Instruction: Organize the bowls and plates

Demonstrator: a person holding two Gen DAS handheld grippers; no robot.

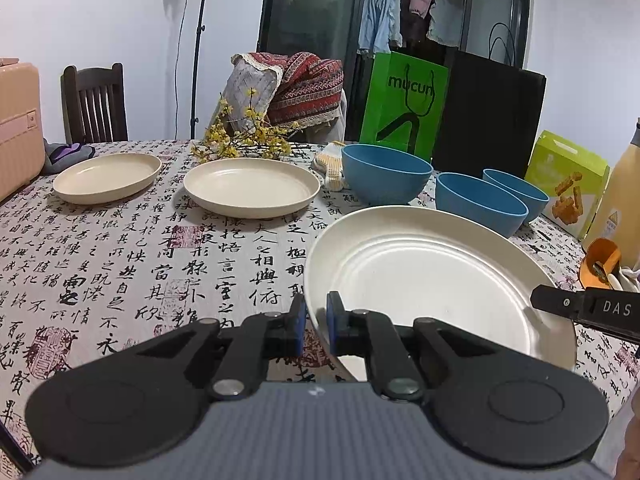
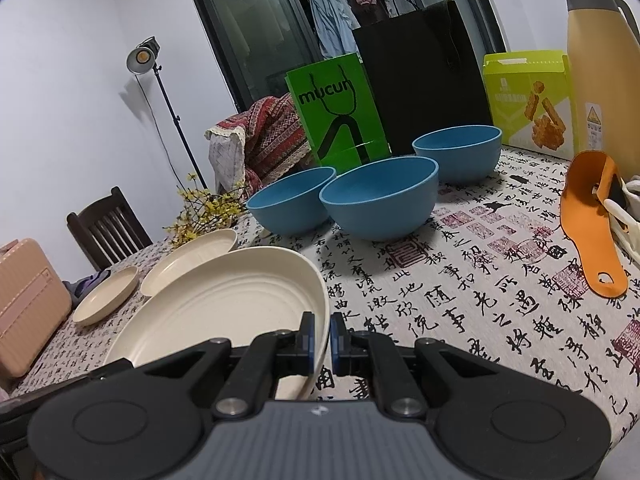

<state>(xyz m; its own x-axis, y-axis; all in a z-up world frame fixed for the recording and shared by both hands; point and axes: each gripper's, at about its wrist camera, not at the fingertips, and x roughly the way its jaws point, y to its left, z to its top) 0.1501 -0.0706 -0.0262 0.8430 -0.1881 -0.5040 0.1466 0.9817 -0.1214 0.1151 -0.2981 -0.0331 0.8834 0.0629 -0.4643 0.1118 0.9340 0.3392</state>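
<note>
- The near plate (image 1: 432, 276) is clamped by both tools: its left rim is pinched between the blue pads of the left tool (image 1: 317, 326), its right rim between the pads of the right tool (image 2: 322, 338)
- In the right wrist view the same plate (image 2: 224, 312) is seen tilted, its far edge raised off the desk (image 2: 460, 300); whether its near edge rests on the cloth cannot be told
- A black finger of the right tool, marked "DAS", is seen at the right edge of the left wrist view, over the plate's right rim
- Two more cream plates are seen ahead and to the left of the left tool: a middle plate (image 1: 251, 186) and a far-left plate (image 1: 107, 177), lying flat on the desk, apart from each other
- Three blue bowls are set upright ahead of the right tool: a front bowl (image 2: 379, 202), a left bowl (image 2: 291, 205) just beside it, and a back bowl (image 2: 458, 154) further off to the right
- Yellow flowers (image 1: 240, 136) are laid beyond the middle plate
- A green bag (image 2: 338, 110) and a black bag (image 2: 424, 80) are stood behind the bowls
- A green box (image 2: 528, 100) and a tan flask (image 2: 600, 68) are seen far right of the right tool
- An orange tool-shaped object (image 2: 592, 232) is laid on the desk to the right
</note>
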